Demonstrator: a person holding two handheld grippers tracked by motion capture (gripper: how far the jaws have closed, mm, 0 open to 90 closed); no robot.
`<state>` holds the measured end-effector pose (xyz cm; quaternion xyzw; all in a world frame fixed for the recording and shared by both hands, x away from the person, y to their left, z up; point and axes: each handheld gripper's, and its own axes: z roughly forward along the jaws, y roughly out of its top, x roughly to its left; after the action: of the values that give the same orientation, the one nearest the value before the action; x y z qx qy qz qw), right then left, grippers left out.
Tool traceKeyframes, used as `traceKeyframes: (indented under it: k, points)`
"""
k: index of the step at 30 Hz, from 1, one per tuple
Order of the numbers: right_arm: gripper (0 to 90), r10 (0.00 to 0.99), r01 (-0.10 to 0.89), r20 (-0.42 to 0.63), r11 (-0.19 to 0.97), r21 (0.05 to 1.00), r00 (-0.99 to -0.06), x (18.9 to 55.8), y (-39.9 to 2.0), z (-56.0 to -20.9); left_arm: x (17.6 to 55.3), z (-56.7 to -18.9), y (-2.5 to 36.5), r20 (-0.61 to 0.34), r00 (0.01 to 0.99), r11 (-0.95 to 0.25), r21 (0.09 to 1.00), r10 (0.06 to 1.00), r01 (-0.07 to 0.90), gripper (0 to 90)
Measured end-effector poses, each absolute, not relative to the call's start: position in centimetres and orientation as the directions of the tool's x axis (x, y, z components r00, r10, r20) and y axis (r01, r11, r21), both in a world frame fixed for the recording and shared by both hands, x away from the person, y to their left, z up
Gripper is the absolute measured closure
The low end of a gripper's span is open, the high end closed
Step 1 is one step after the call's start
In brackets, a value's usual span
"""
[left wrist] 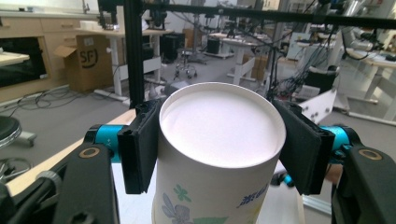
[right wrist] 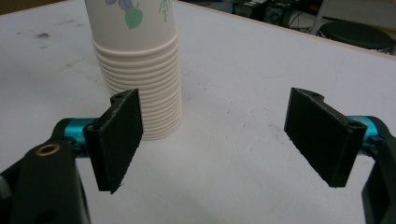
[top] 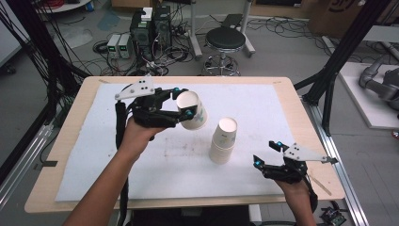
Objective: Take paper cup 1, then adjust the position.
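Cups made up the whole of the work: one loose paper cup (top: 192,110) and one stack of nested cups (top: 223,141), the stack's rolled rims showing as a tight column of more than a dozen ridges in the right gripper view, too close to count exactly. Two grippers were in use. The left gripper (top: 182,102) held the loose cup to the upper left of the stack, lifted off the table and tipped so its open white mouth faced up and to the left in the high view; its two flat black pads (left wrist: 140,144) pressed on opposite sides of the cup's wall just below the rim. The cup was a tapered cylinder of thin, matte white paper with a neat rolled lip and a printed pattern of green leaves, blue flowers and blue lettering. The stack stood bottom up, wider at the foot, carrying the same leaf print on its top cup (right wrist: 135,23). It rested on a white foam-like sheet (top: 263,108), lightly scuffed and grey-smudged, that covered most of a pale wooden table (top: 70,136) with rounded corners. The right gripper (top: 268,153) sat low to the right of the stack, its two rough-textured rectangular pads (right wrist: 116,140) spread wide apart with nothing between them, the nearer one just beside the stack's ridged base
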<state>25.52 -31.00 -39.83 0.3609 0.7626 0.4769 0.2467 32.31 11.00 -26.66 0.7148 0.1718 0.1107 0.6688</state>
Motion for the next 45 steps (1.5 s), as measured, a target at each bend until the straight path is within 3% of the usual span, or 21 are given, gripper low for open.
traceKeyframes:
  k: [18, 34, 45]
  points:
    - [19.9, 0.760, 0.310, -0.012, 0.280, 0.909, -0.650, 25.2, -30.5, -39.2, 30.9, -30.9, 13.5, -0.081, 0.894, -0.095, 0.986, 0.441, 0.136, 35.1]
    - [19.9, 0.644, 0.264, 0.020, 0.285, 0.921, -0.765, 24.5, -29.0, -38.5, 29.2, -33.4, 14.0, -0.104, 0.906, -0.117, 0.979, 0.411, 0.166, 35.1]
    - [20.0, 0.537, 0.243, 0.056, 0.285, 0.927, -0.842, 23.9, -25.7, -38.2, 27.7, -34.0, 13.5, -0.085, 0.926, -0.163, 0.975, 0.367, 0.154, 35.2]
